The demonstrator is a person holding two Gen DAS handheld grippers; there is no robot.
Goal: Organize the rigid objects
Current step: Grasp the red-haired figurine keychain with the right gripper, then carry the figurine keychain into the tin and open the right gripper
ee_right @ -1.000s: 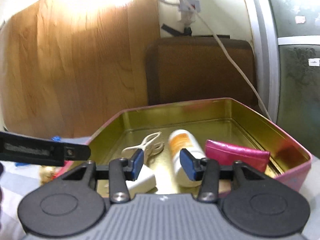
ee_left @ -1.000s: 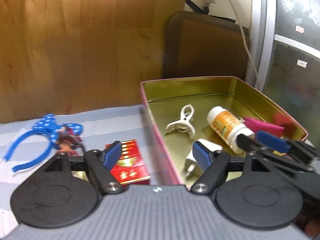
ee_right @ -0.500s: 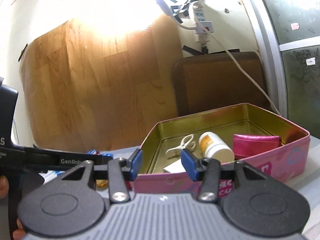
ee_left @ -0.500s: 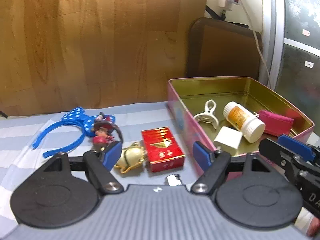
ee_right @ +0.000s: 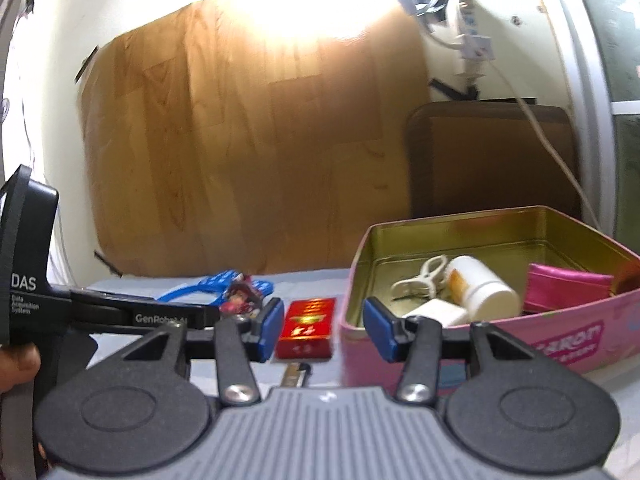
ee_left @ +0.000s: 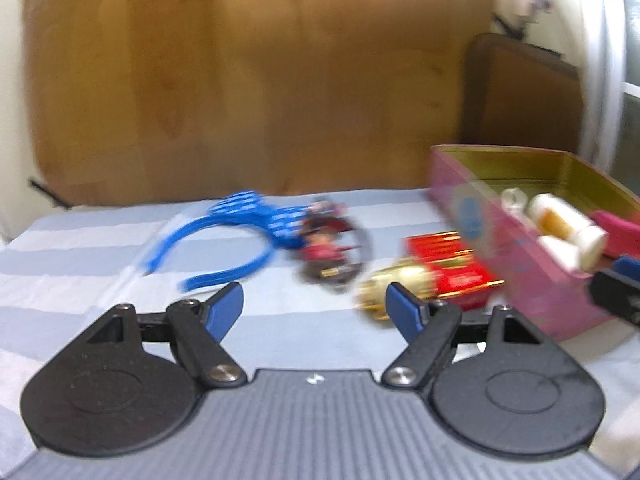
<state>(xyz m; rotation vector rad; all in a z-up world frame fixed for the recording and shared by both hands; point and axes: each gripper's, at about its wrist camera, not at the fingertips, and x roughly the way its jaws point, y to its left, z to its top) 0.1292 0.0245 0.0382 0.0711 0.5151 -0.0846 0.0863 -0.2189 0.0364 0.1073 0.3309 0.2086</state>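
Ahead of the left claw (ee_left: 314,308), whose blue pads gape wide with nothing between them, the loose things lie on a striped blue cloth (ee_left: 100,264): a blue headband (ee_left: 236,236) far ahead to the left, a doll keyring (ee_left: 332,248) straight ahead, a gold trinket (ee_left: 394,286) just past the right pad, and a red box (ee_left: 456,268) touching it on the right. The pink tin (ee_left: 516,264) stands further right, already holding a clip (ee_right: 424,278), a bottle (ee_right: 478,286), a white block (ee_right: 438,312) and a pink pouch (ee_right: 566,286).

The right claw (ee_right: 320,326) also stands apart and empty, with the red box just ahead between its pads and the tin's wall beyond its right pad. A small metal piece (ee_right: 296,374) lies on the cloth under its nose; what it is cannot be told.

The step in hand looks like choosing the next pickup, with about 5 things left outside. The left view is smeared, so steadying it first would help. The gold trinket seems nearest; coming straight down over it with the pads across its narrow width should avoid nudging the red box. The 2 claws sit close together, so 1 should wait while the other lifts.

Behind the cloth hangs a wood-grain sheet (ee_right: 248,148) taped to a pale wall, with a brown board (ee_right: 492,160), a power strip (ee_right: 474,42) with its cord, and a window frame on the right.
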